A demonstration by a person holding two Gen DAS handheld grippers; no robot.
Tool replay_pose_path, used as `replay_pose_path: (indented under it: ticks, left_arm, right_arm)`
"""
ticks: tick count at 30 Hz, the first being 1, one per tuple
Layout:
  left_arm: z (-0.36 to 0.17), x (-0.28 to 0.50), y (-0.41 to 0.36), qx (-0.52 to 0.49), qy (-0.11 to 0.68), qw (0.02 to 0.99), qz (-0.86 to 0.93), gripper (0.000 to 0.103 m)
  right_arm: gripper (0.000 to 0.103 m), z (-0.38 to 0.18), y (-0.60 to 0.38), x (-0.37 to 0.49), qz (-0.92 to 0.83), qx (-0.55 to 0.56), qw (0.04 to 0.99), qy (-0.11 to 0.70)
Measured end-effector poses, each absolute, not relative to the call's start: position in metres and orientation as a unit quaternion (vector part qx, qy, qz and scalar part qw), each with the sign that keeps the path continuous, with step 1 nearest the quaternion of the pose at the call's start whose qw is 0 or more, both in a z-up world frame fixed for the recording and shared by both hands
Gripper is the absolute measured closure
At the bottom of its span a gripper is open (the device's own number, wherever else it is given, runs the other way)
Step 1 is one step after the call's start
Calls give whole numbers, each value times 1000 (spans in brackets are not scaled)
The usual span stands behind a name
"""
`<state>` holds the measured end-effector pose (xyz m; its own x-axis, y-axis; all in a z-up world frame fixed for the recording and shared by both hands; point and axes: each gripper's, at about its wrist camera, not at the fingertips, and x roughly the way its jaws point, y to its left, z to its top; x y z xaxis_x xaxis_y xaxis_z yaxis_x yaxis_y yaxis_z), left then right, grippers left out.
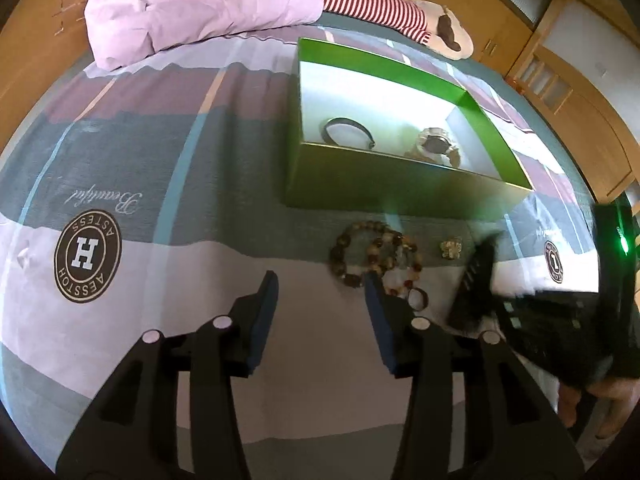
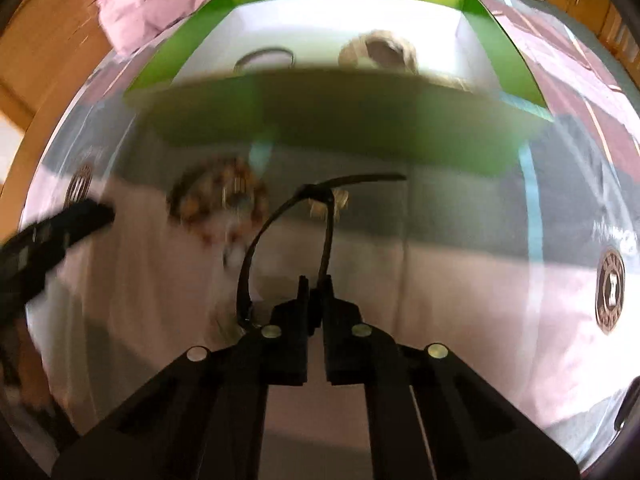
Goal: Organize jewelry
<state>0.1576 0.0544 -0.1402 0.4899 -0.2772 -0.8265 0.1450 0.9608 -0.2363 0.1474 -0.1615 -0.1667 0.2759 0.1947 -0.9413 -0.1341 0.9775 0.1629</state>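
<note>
A green box (image 1: pixel 400 184) with a white inside sits on the bedspread; in it lie a black bracelet (image 1: pixel 348 130) and a watch (image 1: pixel 436 144). In front of it lie beaded bracelets (image 1: pixel 376 256), a small dark ring (image 1: pixel 420 299) and a small gold piece (image 1: pixel 451 249). My left gripper (image 1: pixel 320 282) is open and empty, just left of the beads. My right gripper (image 2: pixel 316 280) is shut on a black cord bracelet (image 2: pixel 256 248) and holds it in front of the box (image 2: pixel 340 124). The beads (image 2: pixel 218 200) show blurred to its left. The right gripper shows blurred in the left wrist view (image 1: pixel 480 280).
A pink crumpled pillow (image 1: pixel 192 4) and a striped plush toy (image 1: pixel 380 8) lie behind the box. Wooden cabinets (image 1: pixel 580 92) stand to the right. The bedspread (image 1: pixel 88 252) carries round logo prints.
</note>
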Motion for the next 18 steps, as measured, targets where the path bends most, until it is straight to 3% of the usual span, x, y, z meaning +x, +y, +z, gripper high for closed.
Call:
replay_pose_path:
  ticks: [7, 9, 11, 18]
  left_arm:
    - [-145, 148, 31, -44, 500, 851, -156, 49]
    - [-147, 142, 19, -30, 504, 845, -175, 47]
    - [-149, 132, 6, -19, 504, 839, -202, 47]
    - [-166, 109, -36, 40, 510, 821, -254, 47]
  right_arm:
    - [94, -163, -196, 110, 50, 21, 802, 595]
    - [73, -160, -202, 106, 29, 21, 808, 588]
    - [63, -155, -208, 102, 25, 41, 814, 579]
    - [62, -153, -216, 84, 25, 56, 817, 573]
